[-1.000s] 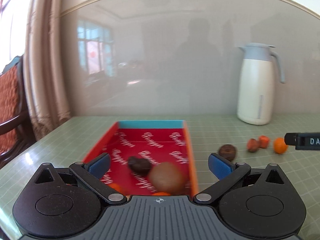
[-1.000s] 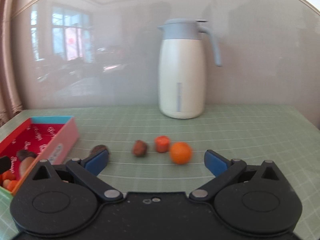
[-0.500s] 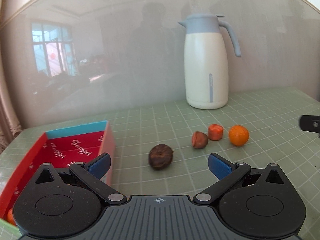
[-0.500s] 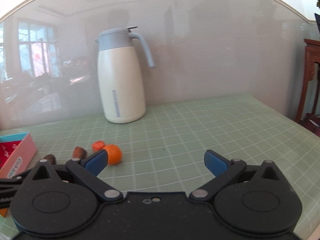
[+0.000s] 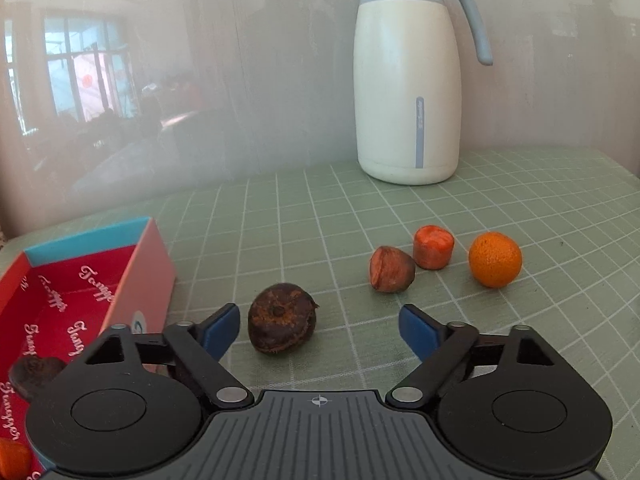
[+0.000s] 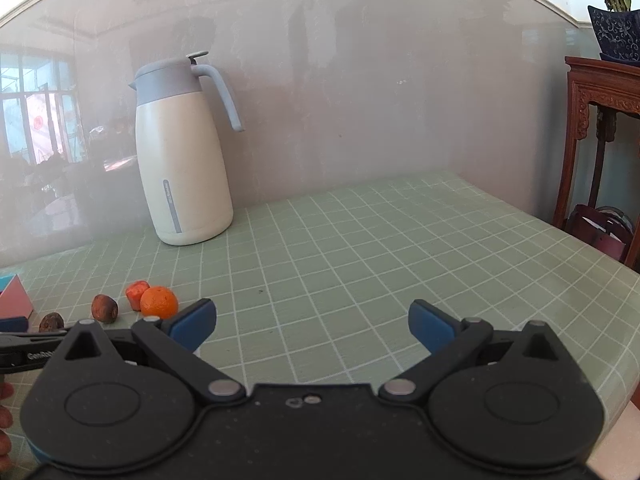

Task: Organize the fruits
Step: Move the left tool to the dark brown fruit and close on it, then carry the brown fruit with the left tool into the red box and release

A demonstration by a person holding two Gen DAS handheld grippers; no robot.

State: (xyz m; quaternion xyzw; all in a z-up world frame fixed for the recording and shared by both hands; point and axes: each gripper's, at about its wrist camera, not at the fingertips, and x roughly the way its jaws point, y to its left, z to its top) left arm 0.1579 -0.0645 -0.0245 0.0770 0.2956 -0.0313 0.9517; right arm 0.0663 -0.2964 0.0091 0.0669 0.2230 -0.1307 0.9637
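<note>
The left gripper (image 5: 319, 330) had just been narrowing, its jaws still spread around the dark fruit (image 5: 281, 318), lower centre, not touching. Right gripper (image 6: 312, 322) gaped empty. Beyond lay a nut (image 5: 390, 269), carrot piece (image 5: 433, 247) and orange (image 5: 495, 259); the red box (image 5: 144, 276) at left.

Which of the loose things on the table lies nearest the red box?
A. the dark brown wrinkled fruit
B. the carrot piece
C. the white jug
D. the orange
A: in the left wrist view the dark fruit lies on the table just right of the red box, while the carrot piece, the orange and the jug sit farther right.
</note>
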